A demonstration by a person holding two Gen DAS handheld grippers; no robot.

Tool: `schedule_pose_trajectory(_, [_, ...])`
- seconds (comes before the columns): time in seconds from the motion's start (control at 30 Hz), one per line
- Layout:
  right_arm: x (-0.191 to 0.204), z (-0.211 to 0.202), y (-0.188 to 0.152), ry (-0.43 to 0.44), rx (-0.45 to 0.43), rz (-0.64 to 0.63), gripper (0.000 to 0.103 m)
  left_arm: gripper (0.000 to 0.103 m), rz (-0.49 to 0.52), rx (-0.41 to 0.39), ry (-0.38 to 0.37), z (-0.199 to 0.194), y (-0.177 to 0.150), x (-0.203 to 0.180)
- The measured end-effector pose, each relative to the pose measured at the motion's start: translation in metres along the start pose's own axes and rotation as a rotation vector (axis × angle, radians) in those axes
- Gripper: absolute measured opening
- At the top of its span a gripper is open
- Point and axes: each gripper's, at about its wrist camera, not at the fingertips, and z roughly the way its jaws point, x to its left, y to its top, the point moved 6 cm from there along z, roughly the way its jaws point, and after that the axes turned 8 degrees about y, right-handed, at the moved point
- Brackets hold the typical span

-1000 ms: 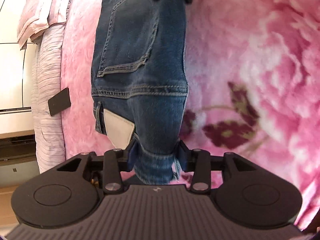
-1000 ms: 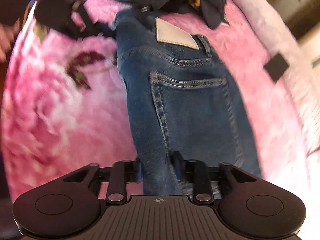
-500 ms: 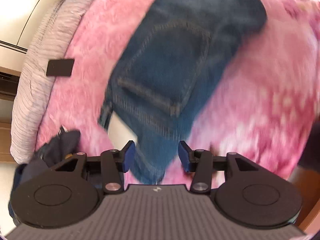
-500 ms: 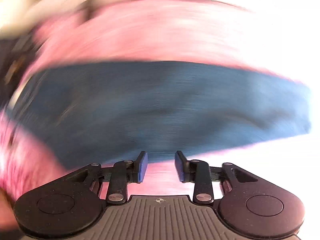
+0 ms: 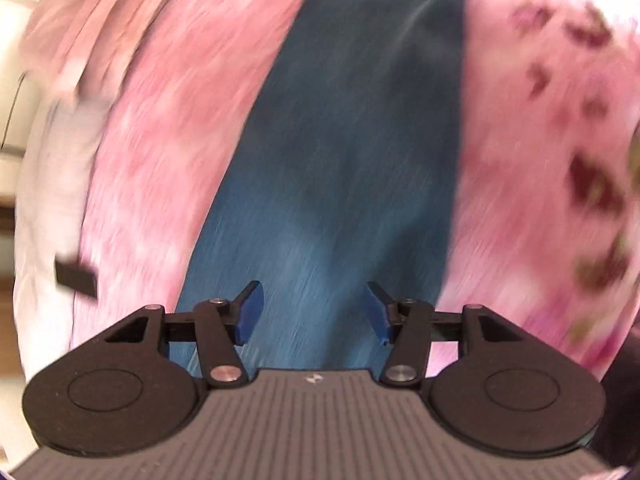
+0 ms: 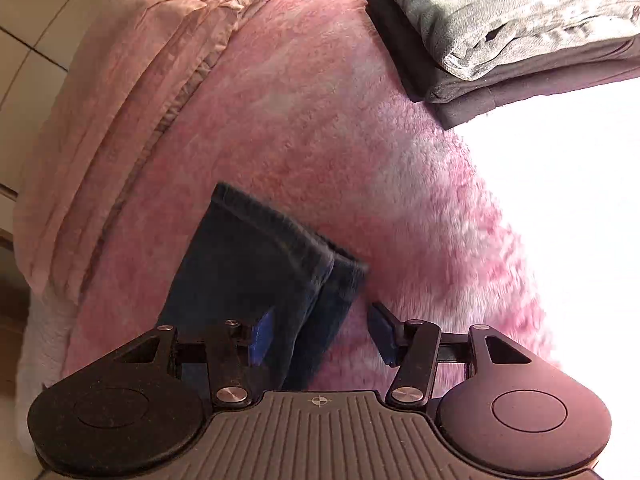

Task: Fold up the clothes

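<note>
Jeans (image 5: 340, 160) flat on pink blanket (image 6: 320, 120) — both grippers empty.
Left gripper (image 5: 314, 314) and right gripper (image 6: 320, 334) above the jeans, jaws opening, nothing between them; folded stack (image 6: 500, 40) well beyond the jeans.

Blue jeans (image 5: 344, 168) flat on pink blanket (image 5: 168, 152)

We see a bed under a fluffy pink blanket (image 6: 320, 128). On it lie blue jeans (image 5: 340, 168) and a stack of folded dark clothes (image 6: 500, 36)

Opening right hand-held gripper (image 6: 316, 334) above jeans hem (image 6: 280, 248) (pink blanket (image 6: 320, 120) beneath)
</note>
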Motion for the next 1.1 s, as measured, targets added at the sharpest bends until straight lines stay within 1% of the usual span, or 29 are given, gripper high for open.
schedule_pose_trajectory(0.07, [-0.011, 0.005, 0.012, 0.060, -0.007, 0.062, 0.054, 0.051, 0.014, -0.014, -0.010, -0.004, 0.024, -0.008])
schedule_pose_trajectory(0.1, [-0.014, 0.005, 0.015, 0.091, -0.012, 0.099, 0.051, 0.052, 0.018, -0.019, -0.014, -0.006, 0.034, -0.011])
schedule_pose_trajectory(0.13, [-0.018, 0.005, 0.018, 0.098, -0.009, 0.129, 0.031, 0.052, 0.017, -0.021, -0.016, -0.007, 0.042, -0.012])
schedule_pose_trajectory(0.17, [-0.021, 0.006, 0.021, 0.103, -0.005, 0.160, 0.024, 0.052, 0.014, -0.022, -0.016, -0.008, 0.047, -0.013])
schedule_pose_trajectory(0.23, [-0.023, 0.004, 0.021, 0.118, 0.007, 0.183, 0.021, 0.052, 0.009, -0.023, -0.016, -0.008, 0.051, -0.012])
schedule_pose_trajectory(0.33, [-0.012, -0.005, 0.027, 0.114, 0.018, 0.128, 0.019, 0.052, -0.012, -0.019, 0.002, -0.008, 0.046, -0.008])
schedule_pose_trajectory(0.4, [0.017, -0.007, 0.037, 0.088, 0.034, 0.028, 0.018, 0.052, -0.047, -0.012, 0.016, -0.008, 0.036, -0.002])
schedule_pose_trajectory(0.47, [0.068, -0.012, 0.040, 0.081, 0.042, -0.131, 0.018, 0.052, -0.081, -0.008, 0.029, -0.009, 0.018, 0.005])
schedule_pose_trajectory(0.53, [0.137, -0.018, 0.029, 0.118, 0.042, -0.334, 0.018, 0.052, -0.114, -0.002, 0.044, -0.010, -0.004, 0.009])
schedule_pose_trajectory(0.6, [0.207, -0.021, -0.004, 0.187, 0.040, -0.517, 0.018, 0.052, -0.148, 0.007, 0.058, -0.010, -0.031, 0.017])
schedule_pose_trajectory(0.67, [0.276, -0.026, -0.060, 0.280, 0.043, -0.709, 0.018, 0.052, -0.177, 0.022, 0.068, -0.013, -0.063, 0.025])
schedule_pose_trajectory(0.73, [0.329, -0.027, -0.132, 0.374, 0.081, -0.872, 0.018, 0.052, -0.207, 0.040, 0.078, -0.017, -0.097, 0.033])
schedule_pose_trajectory(0.77, [0.348, -0.023, -0.174, 0.420, 0.119, -0.942, 0.018, 0.052, -0.223, 0.051, 0.081, -0.019, -0.115, 0.037])
schedule_pose_trajectory(0.83, [0.367, -0.012, -0.257, 0.456, 0.199, -1.121, 0.019, 0.052, -0.257, 0.080, 0.081, -0.021, -0.154, 0.043])
schedule_pose_trajectory(0.87, [0.361, -0.001, -0.295, 0.428, 0.256, -1.211, 0.019, 0.052, -0.275, 0.095, 0.080, -0.022, -0.174, 0.045])
schedule_pose_trajectory(0.9, [0.355, 0.010, -0.332, 0.398, 0.314, -1.300, 0.029, 0.052, -0.293, 0.109, 0.078, -0.024, -0.192, 0.048])
schedule_pose_trajectory(0.93, [0.348, 0.021, -0.368, 0.365, 0.373, -1.389, 0.051, 0.052, -0.312, 0.120, 0.074, -0.026, -0.209, 0.049])
schedule_pose_trajectory(0.97, [0.342, 0.031, -0.405, 0.331, 0.432, -1.477, 0.056, 0.052, -0.332, 0.127, 0.072, -0.028, -0.225, 0.048])
schedule_pose_trajectory(1.03, [0.331, 0.031, -0.432, 0.361, 0.527, -1.459, 0.056, 0.052, -0.369, 0.134, 0.065, -0.031, -0.252, 0.046])
schedule_pose_trajectory(1.1, [0.327, 0.023, -0.435, 0.351, 0.556, -1.411, 0.057, 0.052, -0.389, 0.128, 0.050, -0.031, -0.264, 0.041])
